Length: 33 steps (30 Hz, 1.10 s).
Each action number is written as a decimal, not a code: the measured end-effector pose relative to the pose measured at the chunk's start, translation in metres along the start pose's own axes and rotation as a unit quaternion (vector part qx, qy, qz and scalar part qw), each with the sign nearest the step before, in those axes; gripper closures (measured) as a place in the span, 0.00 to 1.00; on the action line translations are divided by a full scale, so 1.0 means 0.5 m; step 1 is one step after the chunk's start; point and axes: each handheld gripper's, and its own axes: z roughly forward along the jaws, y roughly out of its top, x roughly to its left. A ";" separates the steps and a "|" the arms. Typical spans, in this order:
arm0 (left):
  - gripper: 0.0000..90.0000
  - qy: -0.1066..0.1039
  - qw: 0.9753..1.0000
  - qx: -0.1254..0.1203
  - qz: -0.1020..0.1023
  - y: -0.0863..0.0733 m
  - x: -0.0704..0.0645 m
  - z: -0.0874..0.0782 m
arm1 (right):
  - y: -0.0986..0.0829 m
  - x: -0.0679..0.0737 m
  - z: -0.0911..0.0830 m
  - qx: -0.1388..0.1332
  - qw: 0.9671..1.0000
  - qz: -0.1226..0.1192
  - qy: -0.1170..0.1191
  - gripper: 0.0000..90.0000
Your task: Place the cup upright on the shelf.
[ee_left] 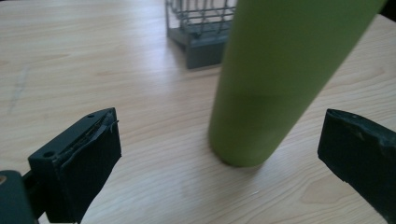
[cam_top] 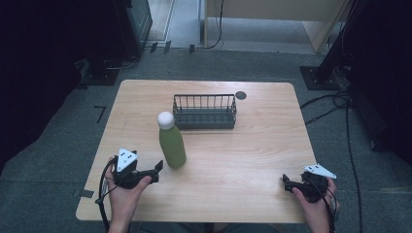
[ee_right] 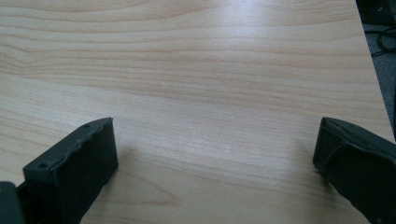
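A green bottle [cam_top: 172, 146] with a white cap stands upright near the middle of the wooden table [cam_top: 252, 155]. Behind it sits a dark wire basket [cam_top: 204, 111]. My left gripper [cam_top: 154, 172] is open, low on the table just left of the bottle's base. In the left gripper view the bottle [ee_left: 275, 79] rises a short way ahead of the open left gripper [ee_left: 219, 158], right of centre between the jaws, with the basket [ee_left: 201, 28] beyond. My right gripper [cam_top: 287, 183] rests near the table's front right, and in its own view the right gripper [ee_right: 215, 163] is open over bare wood.
A small dark round disc [cam_top: 241, 95] lies beside the basket's far right corner. The table's right edge [ee_right: 373, 74] shows in the right gripper view, with cables on the grey floor [cam_top: 335, 102] beyond. Dark equipment stands behind the table.
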 end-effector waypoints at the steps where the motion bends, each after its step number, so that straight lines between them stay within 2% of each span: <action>1: 0.00 -0.003 1.000 0.000 0.003 0.003 -0.006 0.003 | 0.000 0.000 0.000 0.000 1.000 0.000 0.000 0.00; 8: 0.01 -0.013 1.000 -0.004 0.014 0.026 -0.033 0.026 | 0.000 0.000 0.000 0.000 1.000 0.000 0.000 0.00; 12: 0.06 -0.003 1.000 -0.010 0.014 0.037 -0.043 0.041 | 0.000 0.000 0.000 0.000 1.000 0.000 0.000 0.00; 20: 0.08 -0.013 1.000 -0.022 0.005 0.056 -0.059 0.073 | 0.000 0.000 0.000 0.000 1.000 0.000 0.000 0.00; 24: 0.09 -0.017 0.999 -0.030 0.011 0.066 -0.069 0.080 | 0.000 0.000 0.000 0.000 1.000 0.000 0.000 0.00; 27: 0.16 -0.016 0.999 -0.043 0.012 0.071 -0.075 0.085 | 0.000 0.000 0.000 0.000 1.000 0.000 0.000 0.00; 33: 0.17 -0.011 0.999 -0.046 0.010 0.076 -0.078 0.096 | 0.000 0.000 0.000 0.000 1.000 0.000 0.000 0.00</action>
